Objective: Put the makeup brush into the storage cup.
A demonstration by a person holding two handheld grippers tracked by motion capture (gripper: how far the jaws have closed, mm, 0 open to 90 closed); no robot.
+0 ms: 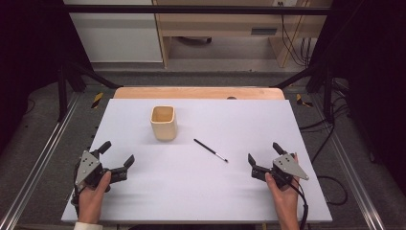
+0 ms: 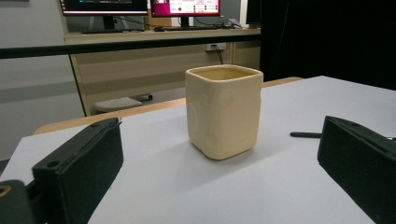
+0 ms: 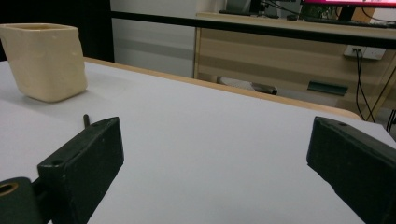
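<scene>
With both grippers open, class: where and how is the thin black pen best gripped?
Probably mid-shaft, from above, with the right gripper. The pen lies flat and diagonal on the white tabletop, apart from the cream cup, so set the jaws across its width.

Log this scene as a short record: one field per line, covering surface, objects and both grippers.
surface: white board on a wooden table
cup: cream square cup, upright, far left of centre, looks empty
pen: thin black pen, lying flat, right of the cup, apart from it
left gripper: open, holding nothing, near left edge
right gripper: open, holding nothing, near right edge
contact: neither gripper touches cup or pen
</scene>
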